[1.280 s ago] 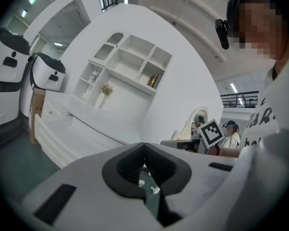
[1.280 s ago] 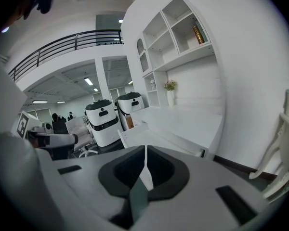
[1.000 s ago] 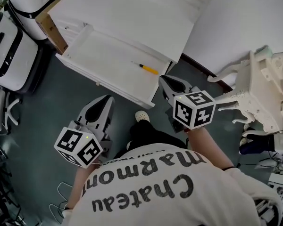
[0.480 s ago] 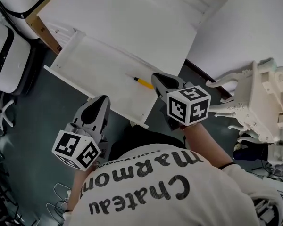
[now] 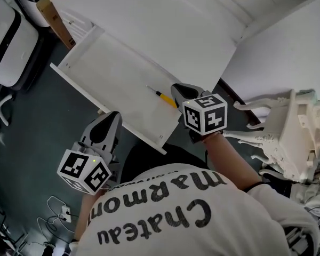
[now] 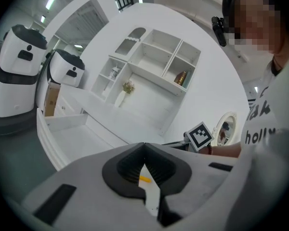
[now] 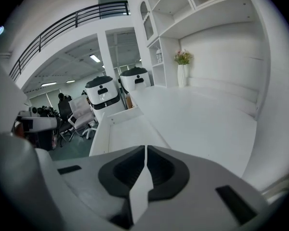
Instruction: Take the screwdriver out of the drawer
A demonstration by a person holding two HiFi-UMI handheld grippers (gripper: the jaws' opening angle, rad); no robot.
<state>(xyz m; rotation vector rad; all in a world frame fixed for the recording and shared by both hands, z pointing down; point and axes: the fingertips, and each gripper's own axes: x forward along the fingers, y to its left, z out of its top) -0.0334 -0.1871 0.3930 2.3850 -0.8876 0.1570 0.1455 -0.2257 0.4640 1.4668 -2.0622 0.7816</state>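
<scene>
Inspecting the open drawer (image 5: 117, 68) in the head view: one screwdriver (image 5: 161, 95) lies flat on its white floor, towards the lower right end, with nothing else beside it. It has a yellow handle and a thin dark shaft pointing to the upper left.

Handling, as judged: light, rigid and smooth, so liable to roll or skid on the bare floor if nudged. The best hold is across the yellow handle, the thicker part, not the slim shaft.

The right hand-held gripper (image 5: 177, 89) sits just beside the handle end, jaws pressed together and empty; they must part before any grasp. The left hand-held gripper (image 5: 113, 116) is outside the drawer front, at lower left, tips together and holding nothing.

Count: one screwdriver, one drawer, two hand-held grippers.
</scene>
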